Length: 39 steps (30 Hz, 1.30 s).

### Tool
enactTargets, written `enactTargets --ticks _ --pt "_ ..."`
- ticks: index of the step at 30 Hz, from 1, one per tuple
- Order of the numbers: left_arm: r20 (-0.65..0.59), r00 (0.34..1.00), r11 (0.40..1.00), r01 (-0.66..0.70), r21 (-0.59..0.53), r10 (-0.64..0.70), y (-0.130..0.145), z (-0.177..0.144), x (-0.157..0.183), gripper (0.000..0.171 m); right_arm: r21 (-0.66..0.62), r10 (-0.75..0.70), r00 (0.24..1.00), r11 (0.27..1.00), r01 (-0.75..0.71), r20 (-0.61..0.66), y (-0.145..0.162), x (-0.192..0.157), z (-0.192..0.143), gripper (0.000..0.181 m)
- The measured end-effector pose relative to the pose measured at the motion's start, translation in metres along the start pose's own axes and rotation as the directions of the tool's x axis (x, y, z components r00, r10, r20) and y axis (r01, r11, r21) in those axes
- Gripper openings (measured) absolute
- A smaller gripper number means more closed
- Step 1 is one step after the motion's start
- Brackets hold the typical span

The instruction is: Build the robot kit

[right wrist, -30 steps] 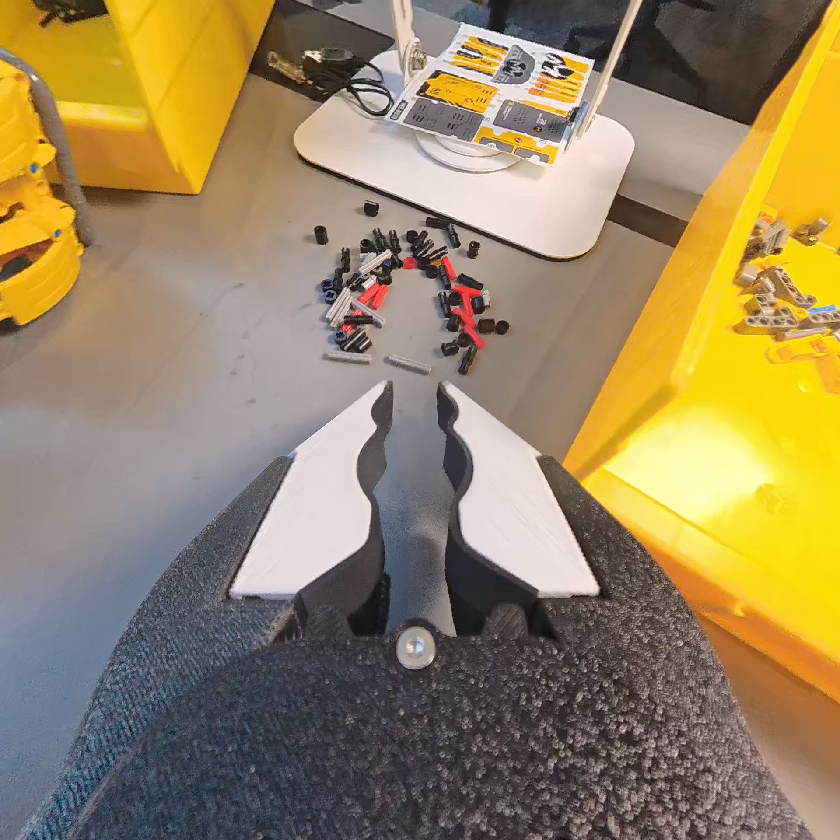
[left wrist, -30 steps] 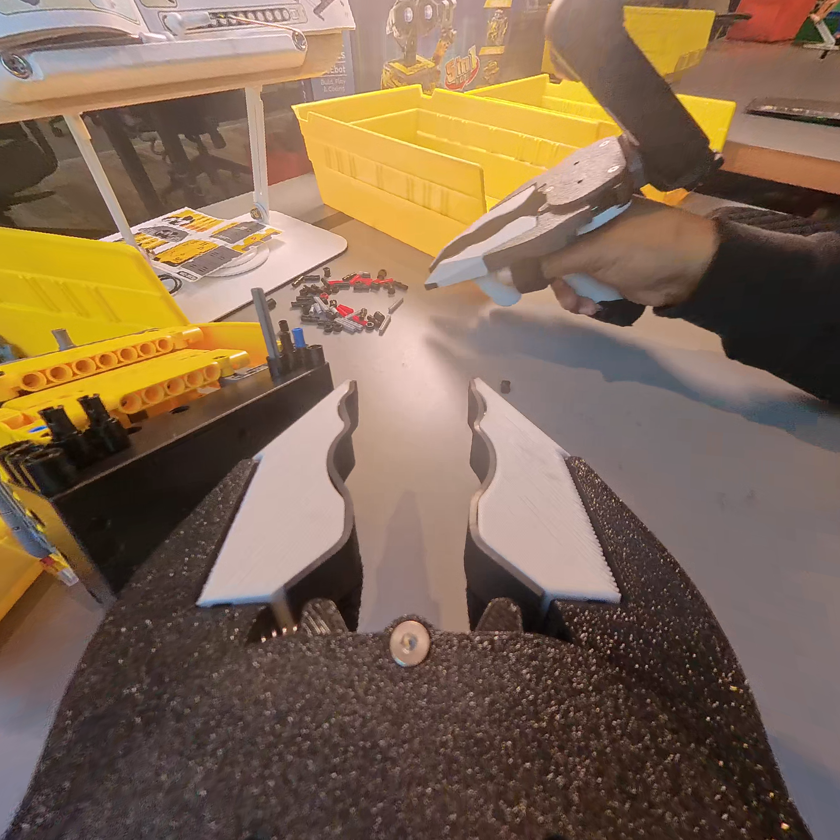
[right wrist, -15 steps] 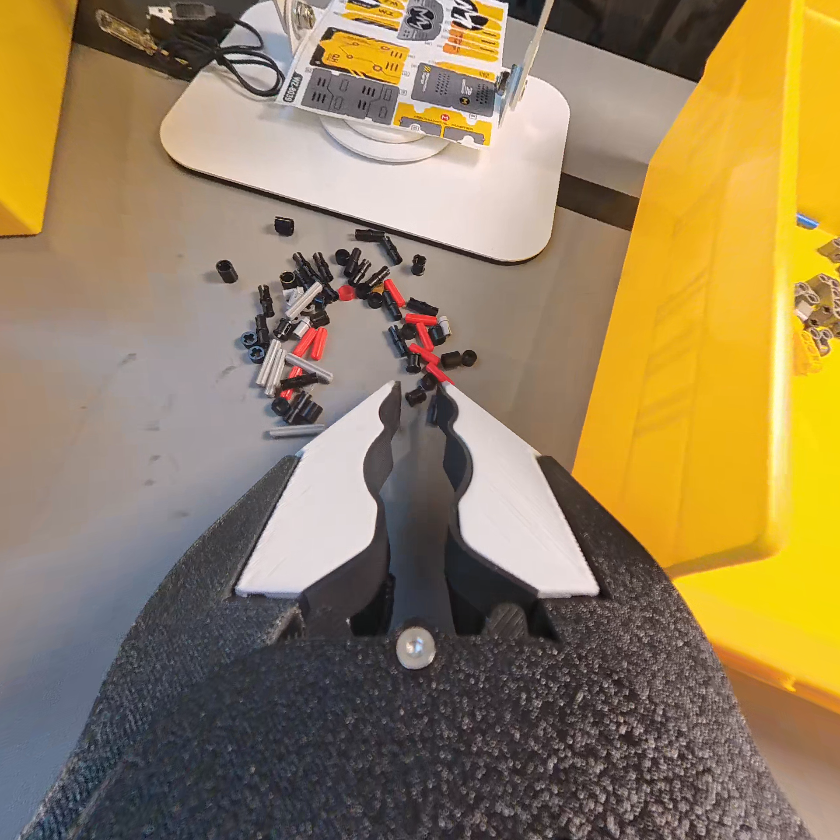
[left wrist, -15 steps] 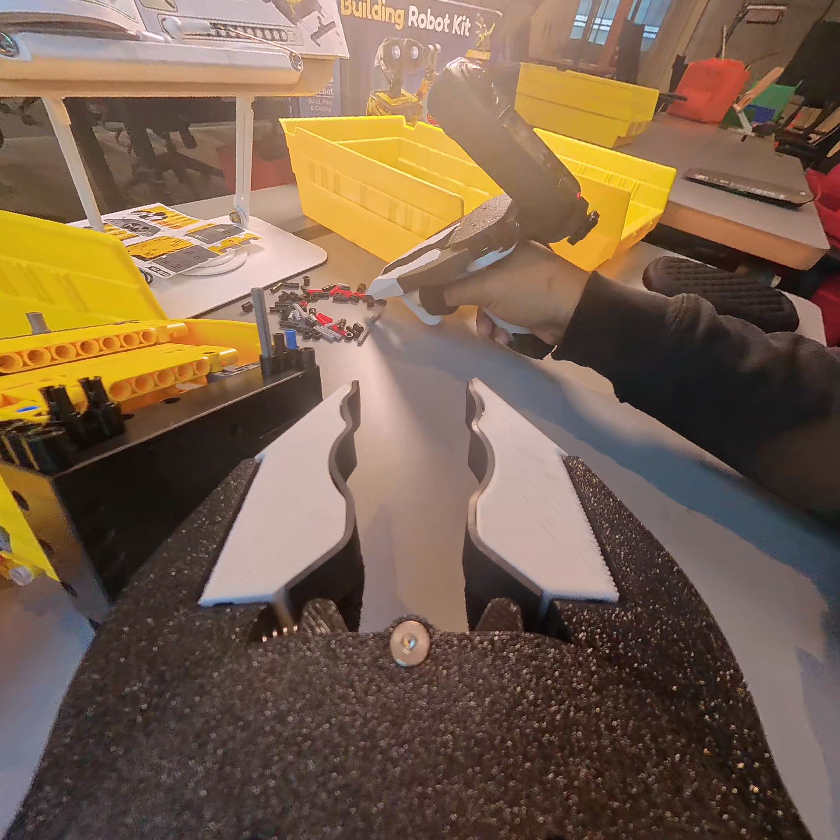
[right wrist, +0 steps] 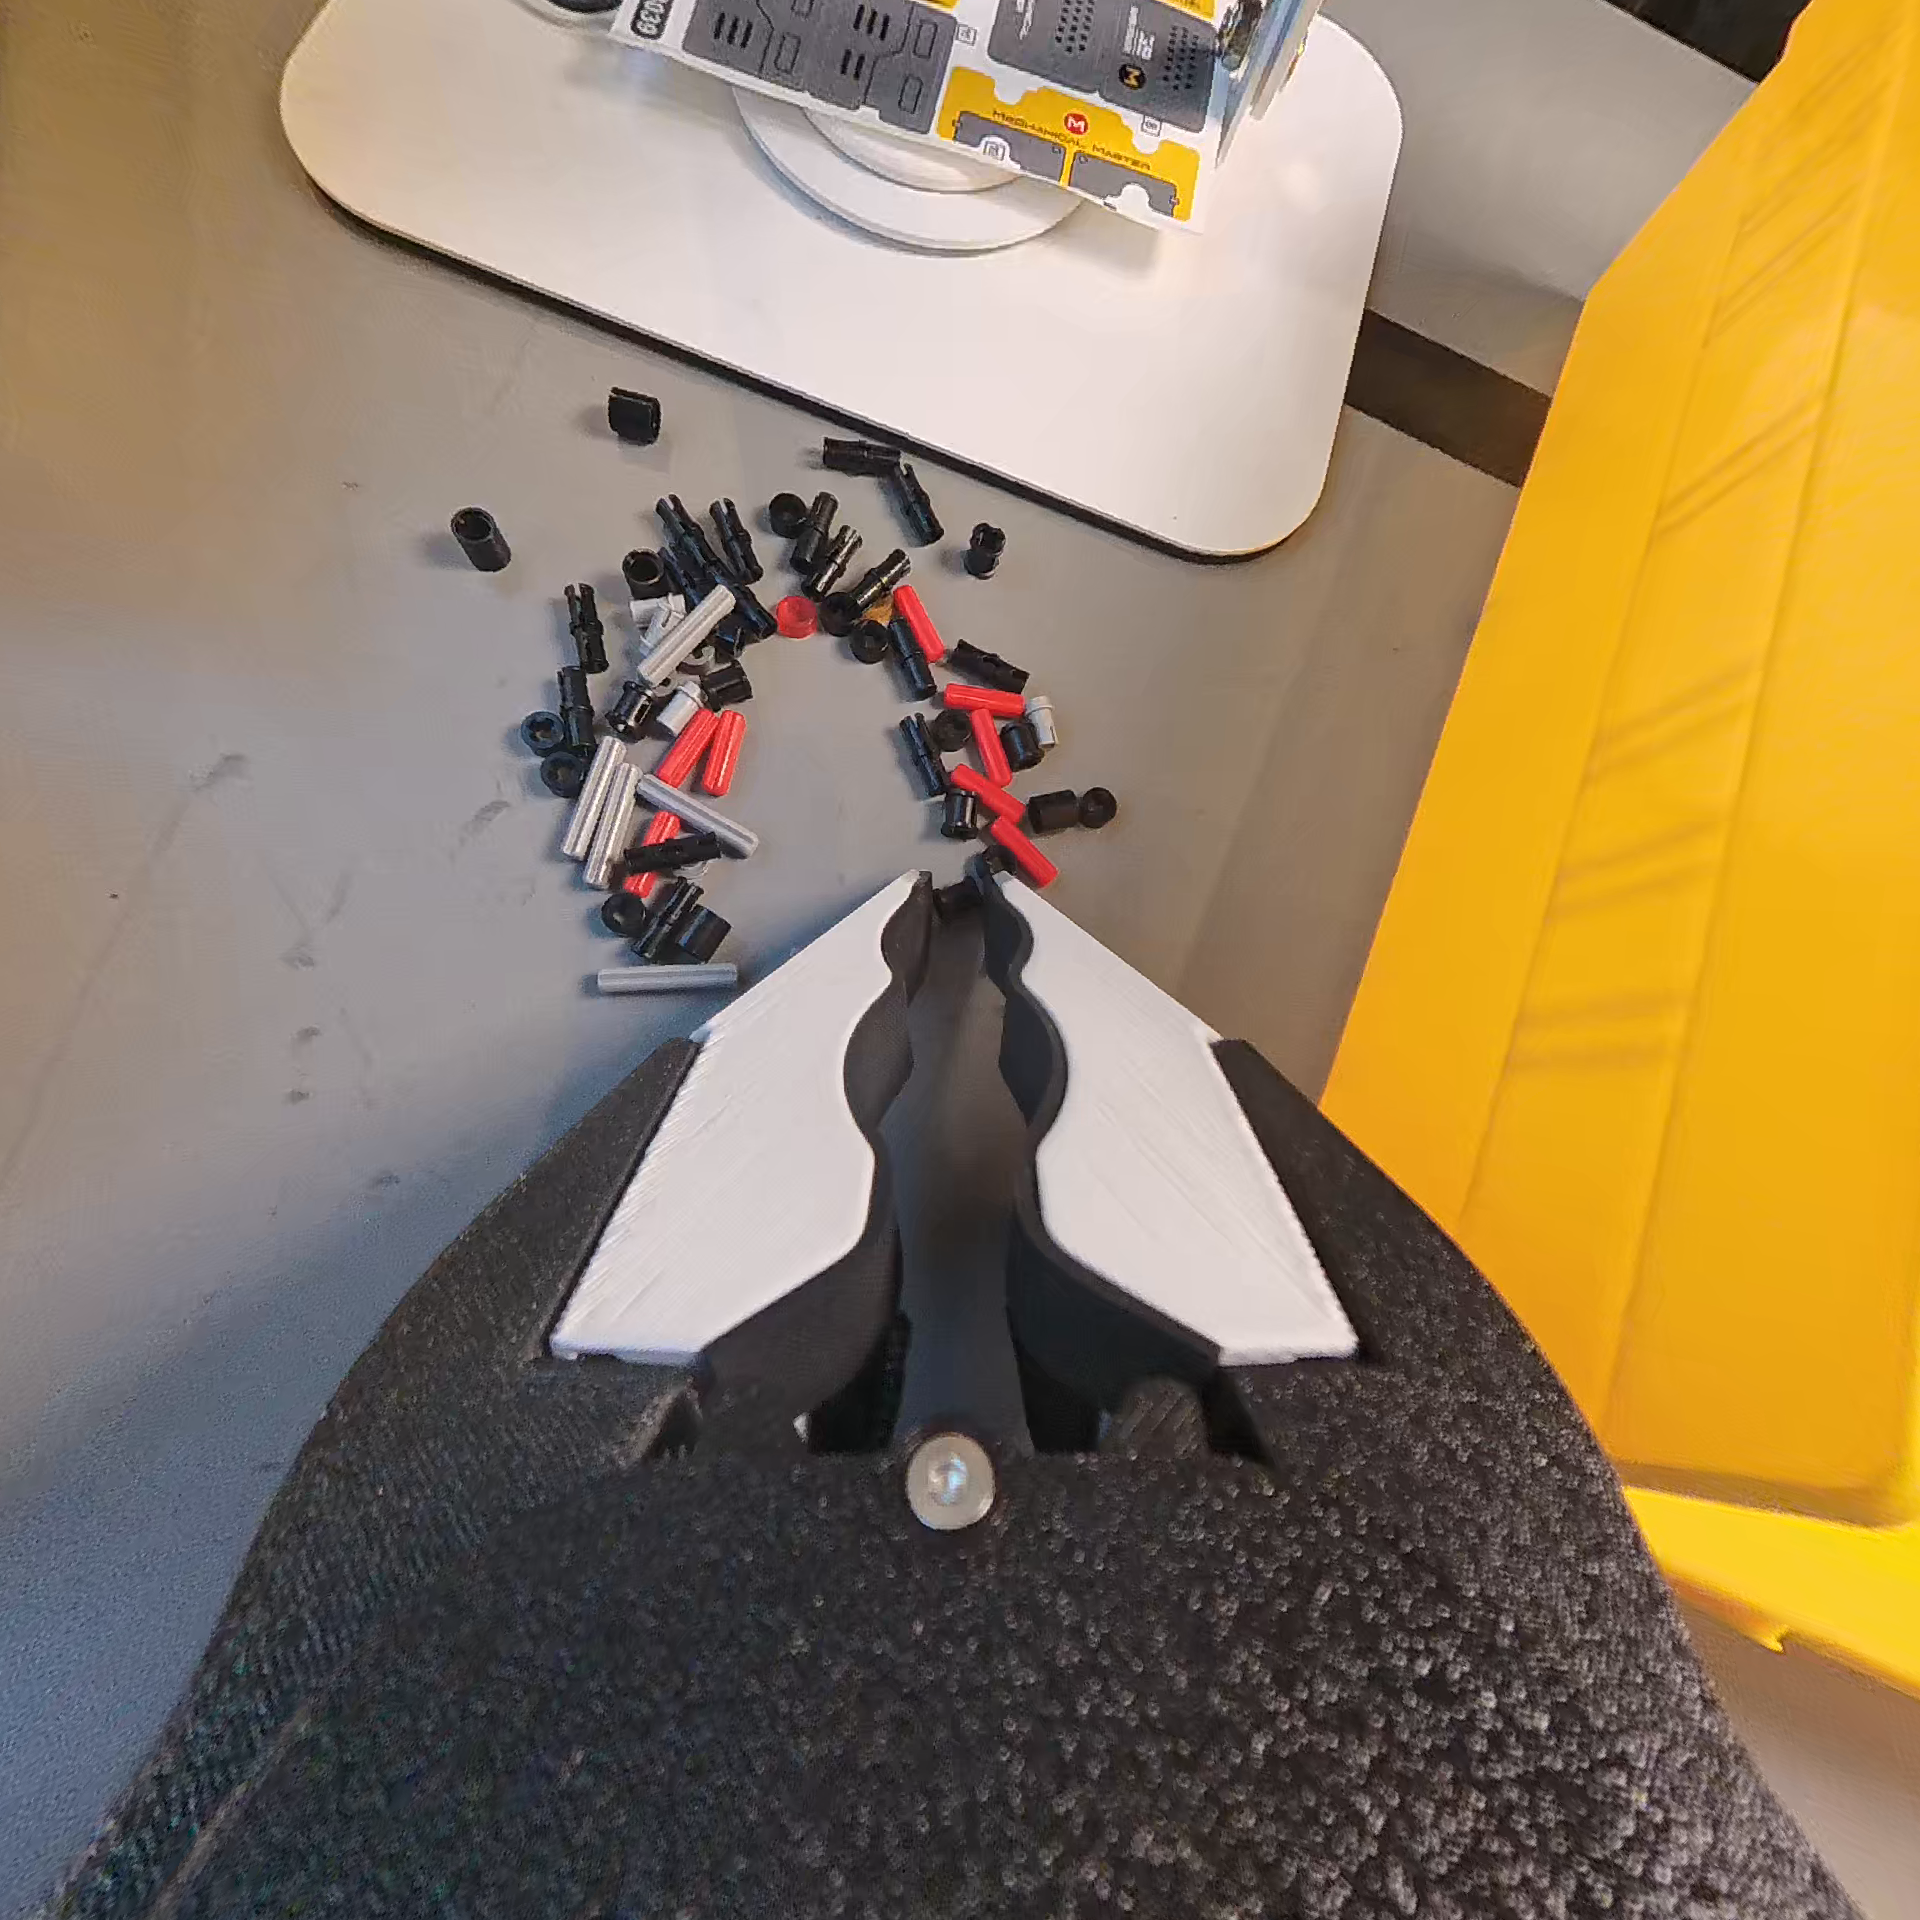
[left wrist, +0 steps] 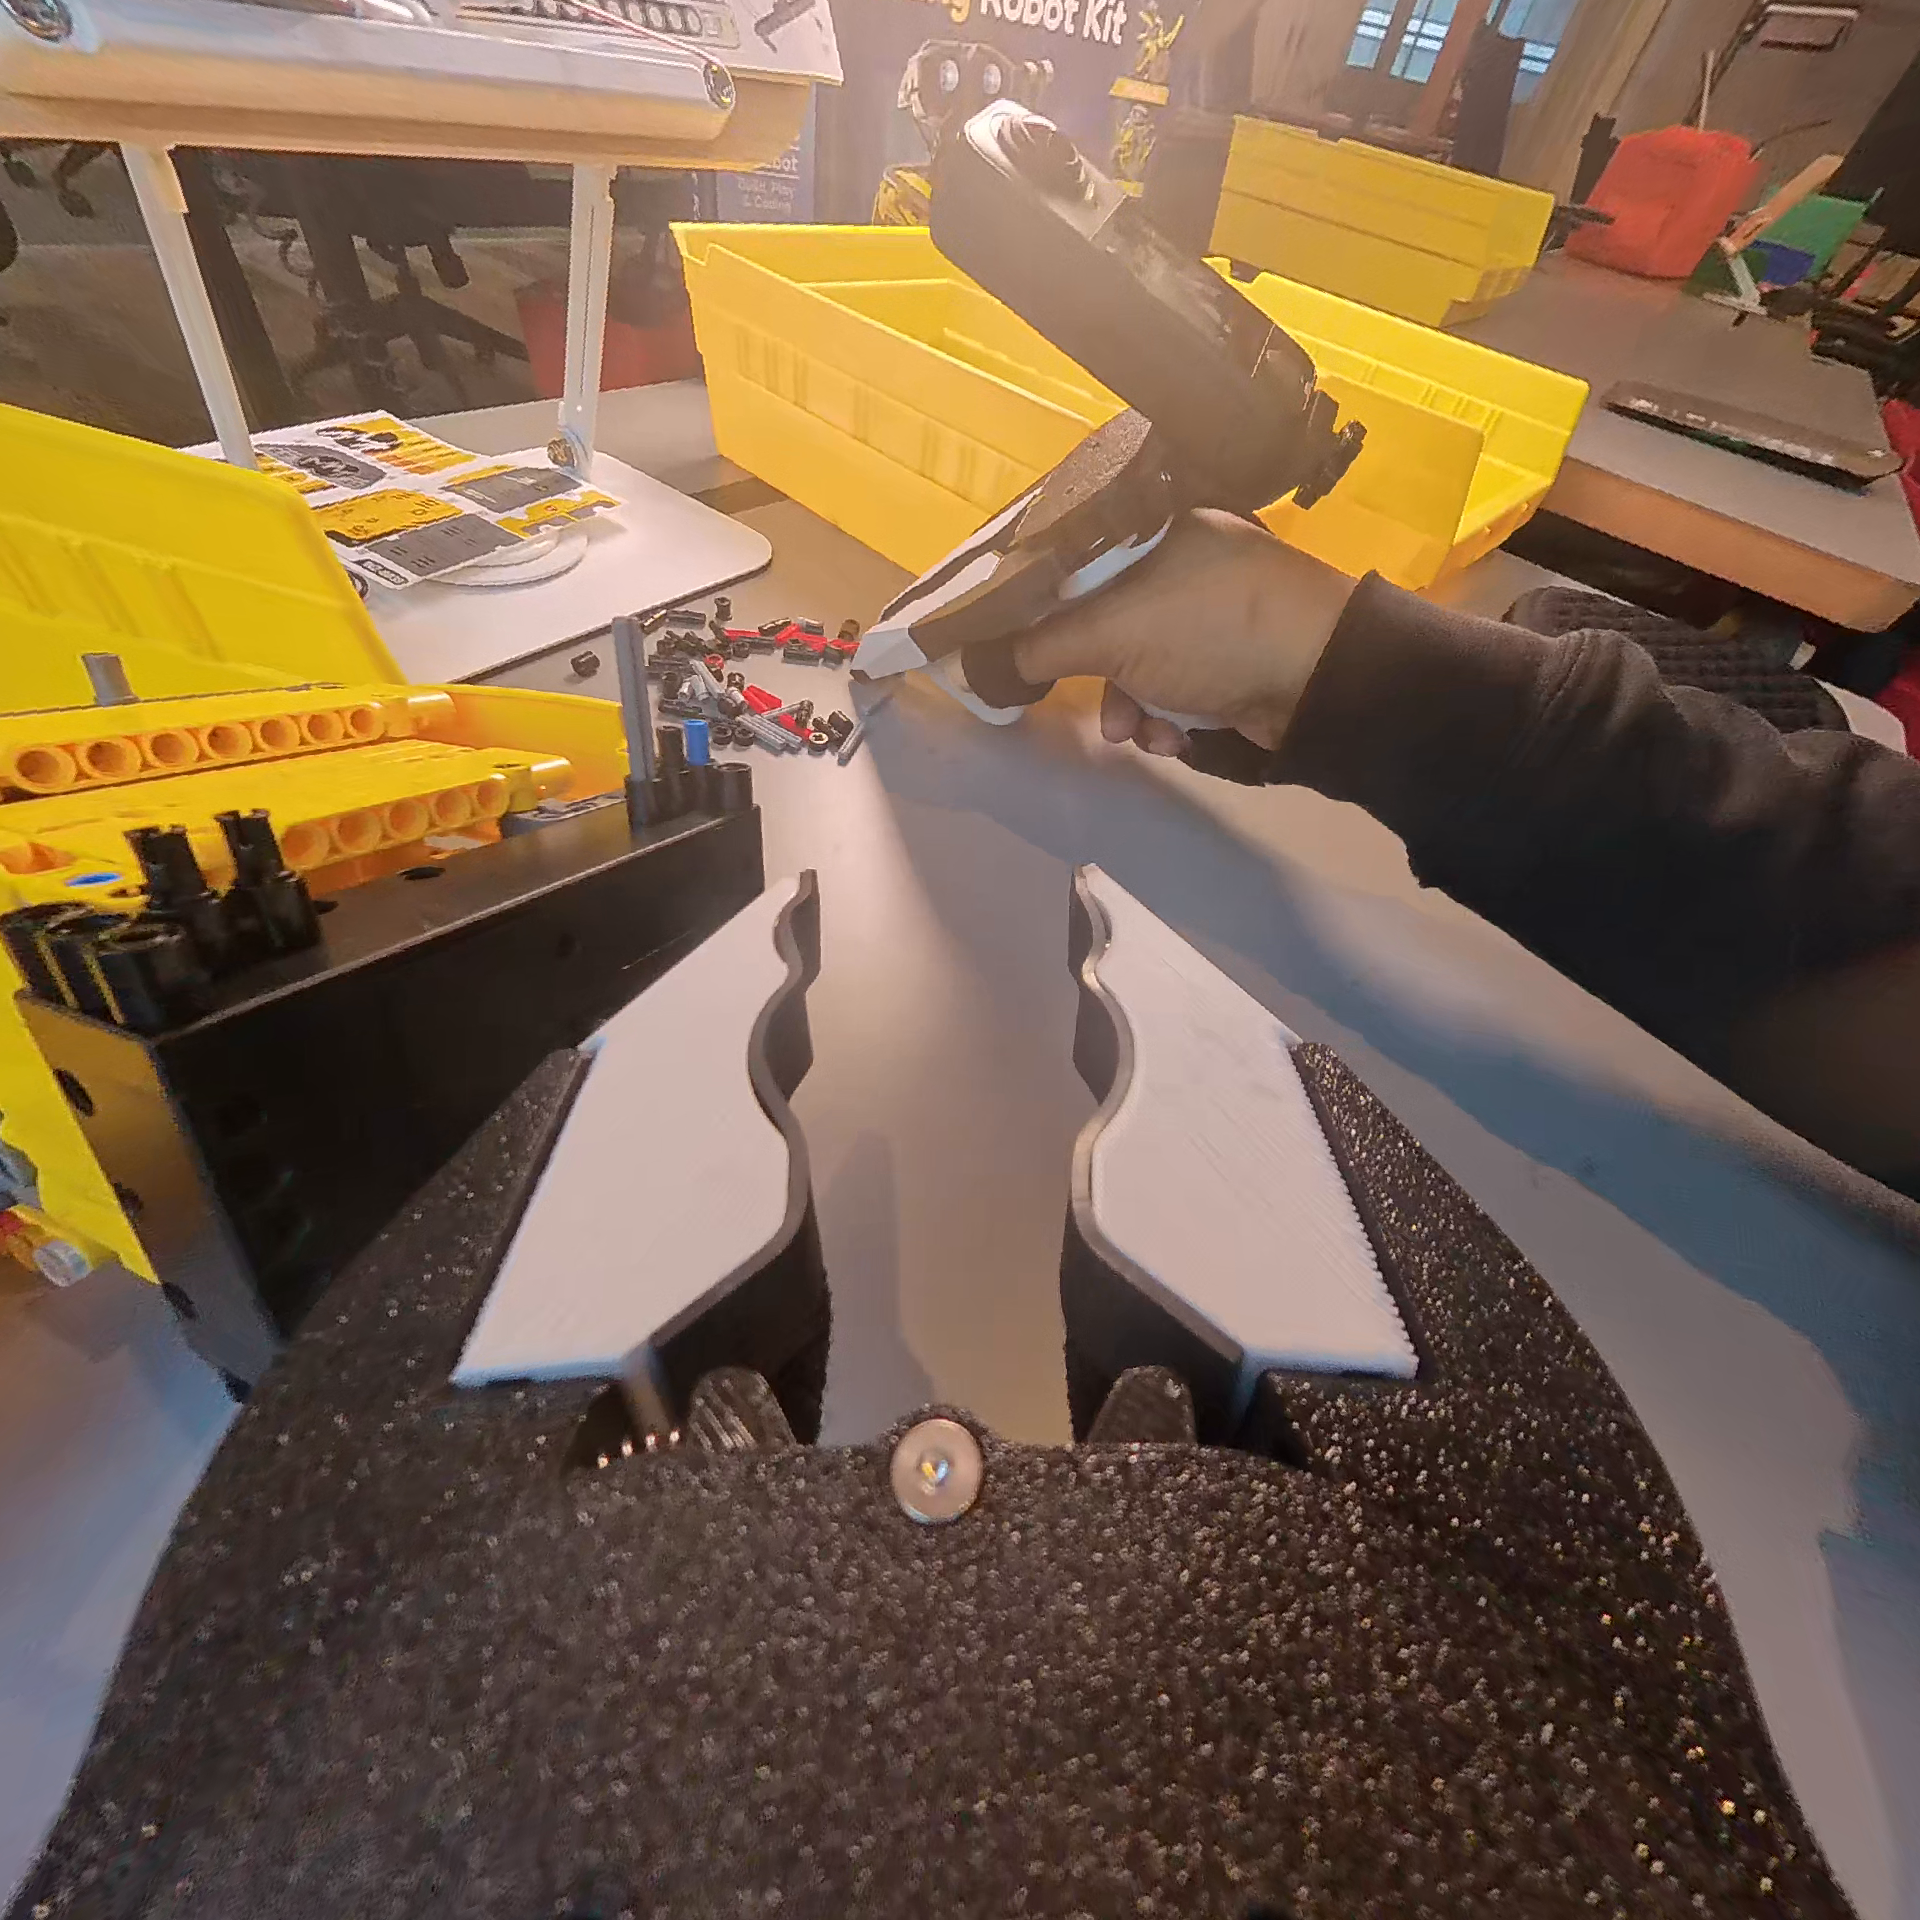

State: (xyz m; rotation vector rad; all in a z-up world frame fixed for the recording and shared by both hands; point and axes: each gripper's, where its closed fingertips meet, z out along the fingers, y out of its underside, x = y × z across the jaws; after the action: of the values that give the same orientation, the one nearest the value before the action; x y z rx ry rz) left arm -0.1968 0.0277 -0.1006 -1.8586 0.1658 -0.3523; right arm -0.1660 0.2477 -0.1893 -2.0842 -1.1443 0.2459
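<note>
- Right wrist view: the right gripper (right wrist: 954, 894) points down at a loose scatter of small connector pins (right wrist: 790, 717) on the grey table (right wrist: 208, 935). Its jaws are nearly closed, and a small black pin (right wrist: 956, 896) sits between the two tips.
- Grip state: the tips appear to pinch the black pin. Whether it is lifted or rests on the table cannot be told.
- Pin axis: the black pin lies roughly crosswise to the fingers, with one end at each tip.
- Neighbours: a red pin (right wrist: 1023, 850) lies just beyond the right tip, touching or almost touching it. A grey axle (right wrist: 667, 978) lies to the left of the left finger, apart from it.
- Surroundings: a white stand base (right wrist: 935, 343) with a printed sheet (right wrist: 935, 94) lies beyond the scatter. A yellow bin (right wrist: 1662, 831) wall stands close on the right.
- Left wrist view: the left gripper (left wrist: 940, 904) is wide open and holds nothing. It hangs over bare table, well apart from the scatter.
- Left side: a black block (left wrist: 416, 997) carrying upright black pegs, with yellow holed beams (left wrist: 260, 769) behind it, stands just beside the left finger.
- Relative reach: the person's hand (left wrist: 1174, 634) holds the right gripper at the near edge of the scatter. The right gripper is by far the nearer to the pins.
</note>
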Motion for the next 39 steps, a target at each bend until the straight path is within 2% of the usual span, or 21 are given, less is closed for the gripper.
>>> enactTargets --ticks 4,8,11,14,18,22,29,34,39 --pt "-0.001 1.0 1.0 -0.002 -0.01 0.002 0.002 0.001 0.0 0.045 0.09 0.017 0.998 0.996 -0.022 0.052 -0.006 -0.003 -0.014 0.008" --pt "-0.003 1.0 1.0 0.005 -0.013 -0.005 0.003 0.002 -0.002 0.046 0.259 -0.018 0.974 0.965 -0.042 0.225 -0.014 -0.012 -0.064 0.008" --pt "-0.007 1.0 1.0 0.003 -0.023 -0.003 0.004 0.003 -0.001 0.046 0.292 -0.136 0.891 0.956 0.004 0.433 0.004 -0.034 -0.096 0.009" --pt "-0.013 1.0 0.999 -0.014 -0.04 0.013 0.007 0.005 0.001 0.046 0.296 -0.296 0.799 0.943 0.155 0.524 0.035 -0.054 -0.11 0.009" --pt "-0.028 0.999 0.998 -0.036 -0.046 0.035 0.008 0.006 0.005 0.045 0.325 -0.46 0.682 0.887 0.328 0.568 0.064 -0.078 -0.117 0.009" --pt "-0.06 0.997 0.998 -0.054 -0.034 0.052 0.007 0.006 0.01 0.044 0.319 -0.544 0.6 0.836 0.446 0.586 0.085 -0.085 -0.114 0.009" --pt "-0.009 0.992 0.989 -0.128 -0.077 0.128 0.014 0.014 0.007 0.044 0.317 -0.593 0.547 0.794 0.519 0.59 0.093 -0.086 -0.109 0.016" --pt "0.021 0.984 0.976 -0.17 -0.138 0.175 0.023 0.021 0.005 0.045 0.358 -0.601 0.536 0.793 0.494 0.592 0.091 -0.085 -0.111 0.019" --pt "0.045 0.977 0.962 -0.199 -0.187 0.211 0.03 0.025 0.003 0.044 0.43 -0.541 0.568 0.84 0.33 0.621 0.082 -0.078 -0.123 0.029"
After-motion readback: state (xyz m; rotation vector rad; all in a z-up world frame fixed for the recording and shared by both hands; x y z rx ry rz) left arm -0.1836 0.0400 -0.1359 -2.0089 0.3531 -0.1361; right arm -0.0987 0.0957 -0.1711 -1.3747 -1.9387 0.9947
